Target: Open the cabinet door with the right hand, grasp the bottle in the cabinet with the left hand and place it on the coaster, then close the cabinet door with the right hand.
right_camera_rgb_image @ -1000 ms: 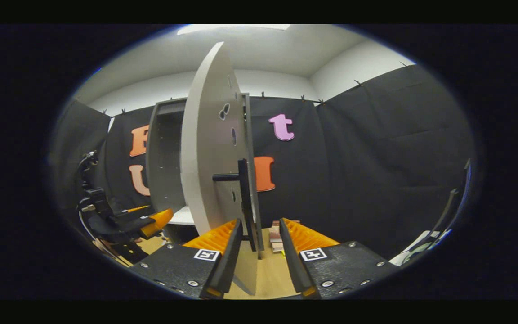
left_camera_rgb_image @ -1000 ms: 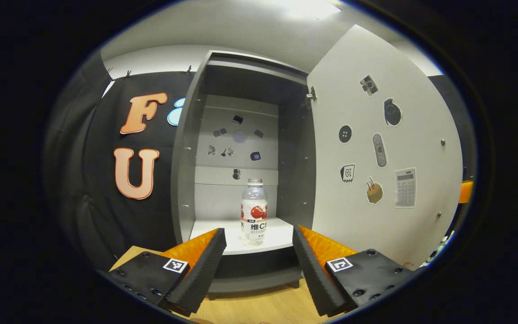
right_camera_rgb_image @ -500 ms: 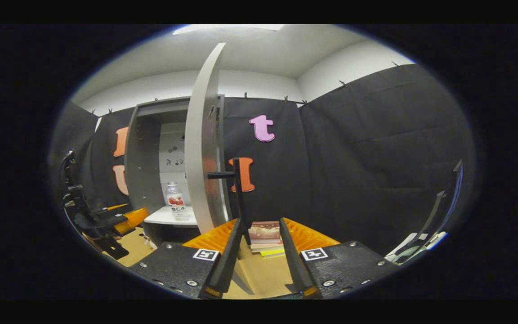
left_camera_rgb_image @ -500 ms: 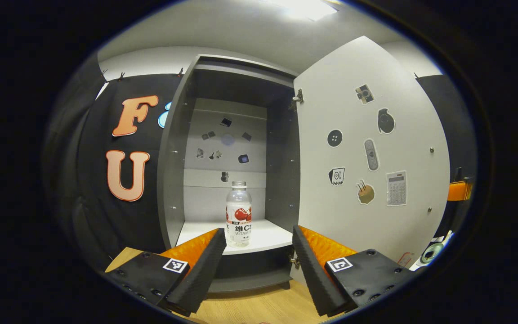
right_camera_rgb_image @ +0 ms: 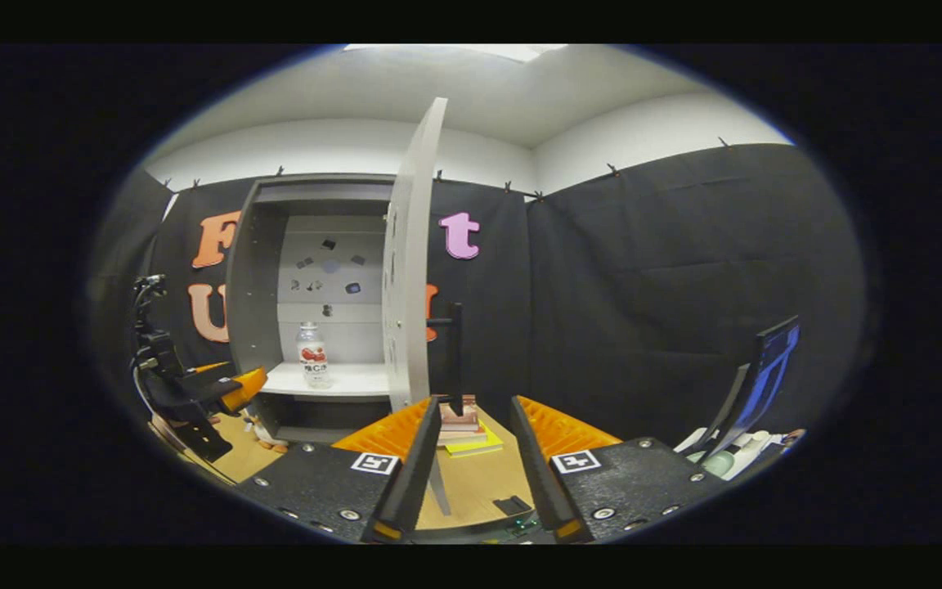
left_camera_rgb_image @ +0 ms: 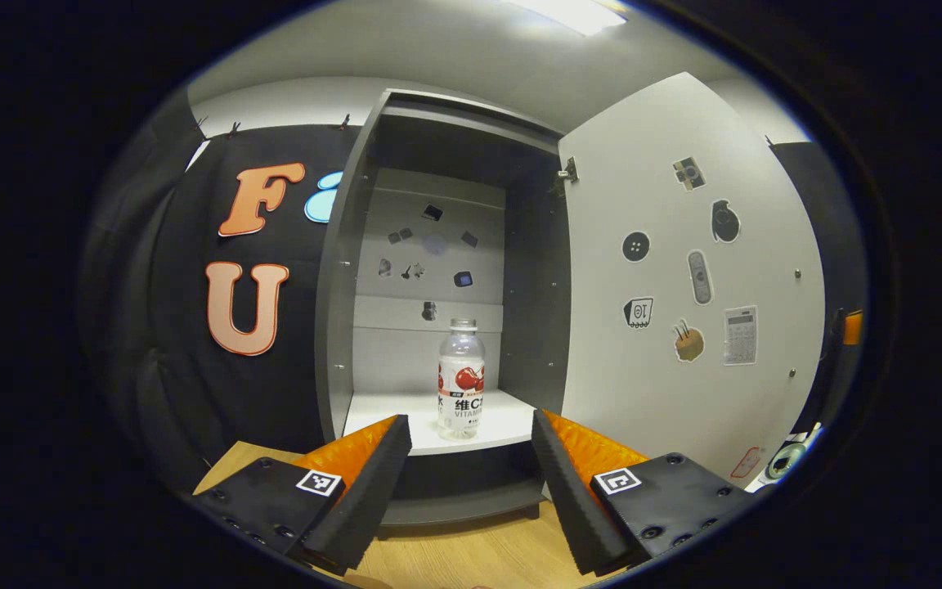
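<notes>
The grey cabinet [left_camera_rgb_image: 340,327] stands with its door [left_camera_rgb_image: 684,270] swung wide to the right. A clear bottle [left_camera_rgb_image: 461,380] with a red and white label stands upright on the white shelf [left_camera_rgb_image: 389,417]. My left gripper [left_camera_rgb_image: 469,427] is open, short of the shelf, with the bottle framed beyond its fingers. In the right gripper view the door [right_camera_rgb_image: 410,270] is edge-on and its dark bar handle [right_camera_rgb_image: 455,360] hangs just beyond my right gripper [right_camera_rgb_image: 475,406], which is open and apart from it. The bottle [right_camera_rgb_image: 313,353] and left gripper [right_camera_rgb_image: 226,388] sit at left.
A stack of books [right_camera_rgb_image: 463,421] lies on the wooden table [right_camera_rgb_image: 471,483] behind the door. A dark screen on a stand [right_camera_rgb_image: 757,384] and a pale green round object [right_camera_rgb_image: 716,462] are at the right. A small dark item [right_camera_rgb_image: 512,505] lies near my right fingers.
The door has swung wider open. My right gripper has drawn back, so the handle is no longer between its fingers. The left gripper has shifted slightly, still facing the bottle.
</notes>
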`<state>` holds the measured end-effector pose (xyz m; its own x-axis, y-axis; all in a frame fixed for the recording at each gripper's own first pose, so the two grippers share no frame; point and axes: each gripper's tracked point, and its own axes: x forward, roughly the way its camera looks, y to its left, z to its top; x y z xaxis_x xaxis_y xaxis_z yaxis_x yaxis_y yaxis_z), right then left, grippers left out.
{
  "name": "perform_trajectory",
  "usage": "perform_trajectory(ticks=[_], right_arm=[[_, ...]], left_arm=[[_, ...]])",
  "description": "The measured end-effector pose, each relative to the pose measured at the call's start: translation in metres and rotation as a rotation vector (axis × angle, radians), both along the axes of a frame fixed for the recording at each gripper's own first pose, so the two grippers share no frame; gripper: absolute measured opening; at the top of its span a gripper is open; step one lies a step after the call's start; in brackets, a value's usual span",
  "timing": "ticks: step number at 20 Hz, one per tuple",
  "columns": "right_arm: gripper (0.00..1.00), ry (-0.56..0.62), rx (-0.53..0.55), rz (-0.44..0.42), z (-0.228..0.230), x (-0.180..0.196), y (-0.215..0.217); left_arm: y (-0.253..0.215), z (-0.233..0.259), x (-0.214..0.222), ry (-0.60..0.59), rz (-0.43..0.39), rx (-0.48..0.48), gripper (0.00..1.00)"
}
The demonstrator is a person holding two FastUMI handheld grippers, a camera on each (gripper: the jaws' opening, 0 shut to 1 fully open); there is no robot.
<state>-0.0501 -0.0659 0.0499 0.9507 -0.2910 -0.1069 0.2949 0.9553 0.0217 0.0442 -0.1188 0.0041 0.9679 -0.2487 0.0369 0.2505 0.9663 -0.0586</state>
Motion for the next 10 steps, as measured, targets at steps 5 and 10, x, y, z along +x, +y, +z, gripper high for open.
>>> perform_trajectory(ticks=[5,10], right_arm=[[0.61,0.03,0.002,0.034,-0.012,0.008,0.054],[0.82,0.014,0.02,0.105,-0.014,0.037,0.106]], left_arm=[[0.014,-0.002,0.008,0.003,-0.025,0.007,0.99],[0.028,0.0,0.019,-0.015,-0.041,0.034,0.96]])
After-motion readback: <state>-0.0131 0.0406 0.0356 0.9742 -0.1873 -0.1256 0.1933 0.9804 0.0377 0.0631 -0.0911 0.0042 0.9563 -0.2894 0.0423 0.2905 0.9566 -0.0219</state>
